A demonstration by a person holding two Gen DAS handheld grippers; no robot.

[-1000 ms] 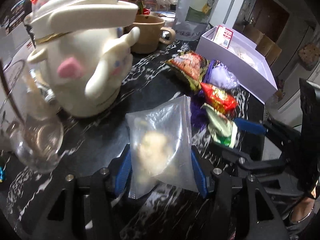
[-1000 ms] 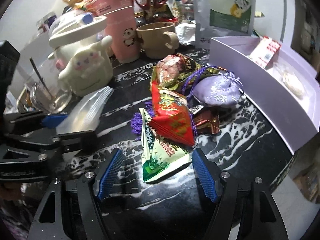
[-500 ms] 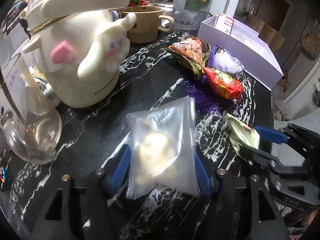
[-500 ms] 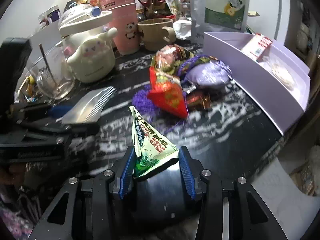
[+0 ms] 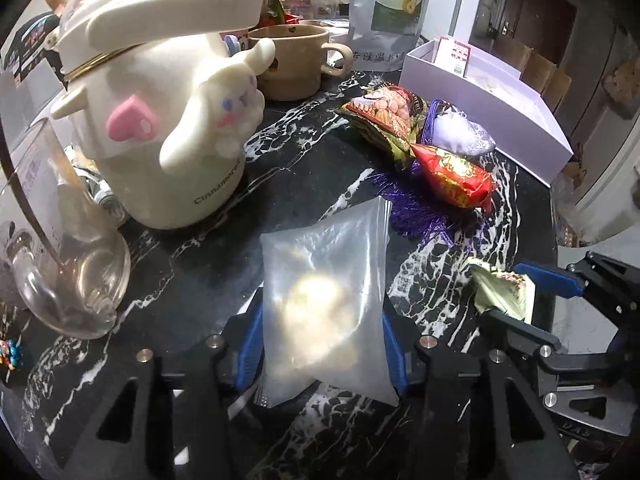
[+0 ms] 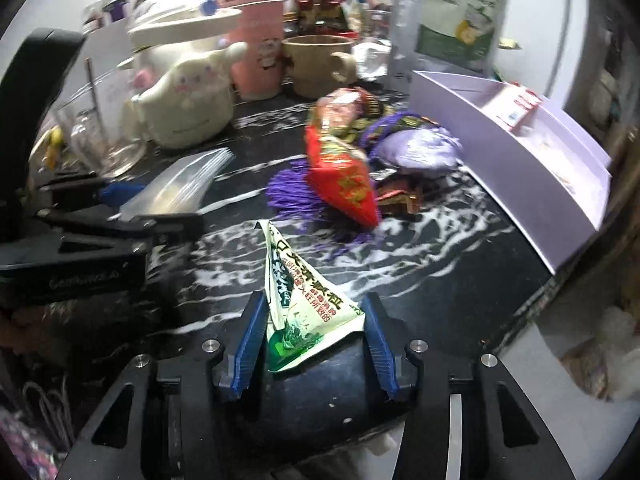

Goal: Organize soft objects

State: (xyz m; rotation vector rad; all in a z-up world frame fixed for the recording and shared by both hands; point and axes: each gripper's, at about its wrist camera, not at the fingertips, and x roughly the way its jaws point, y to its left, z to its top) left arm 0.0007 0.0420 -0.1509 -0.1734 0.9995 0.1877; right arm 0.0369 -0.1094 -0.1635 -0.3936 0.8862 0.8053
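Both grippers were mid-pickup: the left gripper (image 5: pixel 322 344) held a clear zip bag (image 5: pixel 326 300), the right gripper (image 6: pixel 312 332) a green-and-white snack packet (image 6: pixel 306 300). Next likely needed carrying them to the lavender box (image 6: pixel 532 168).

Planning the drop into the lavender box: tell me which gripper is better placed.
Probably the right gripper: it holds the green packet, and the lavender box lies on its side. The left gripper sits farther away.

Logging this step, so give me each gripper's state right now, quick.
Left gripper: shut on the clear plastic bag.
Right gripper: shut on the green snack packet.
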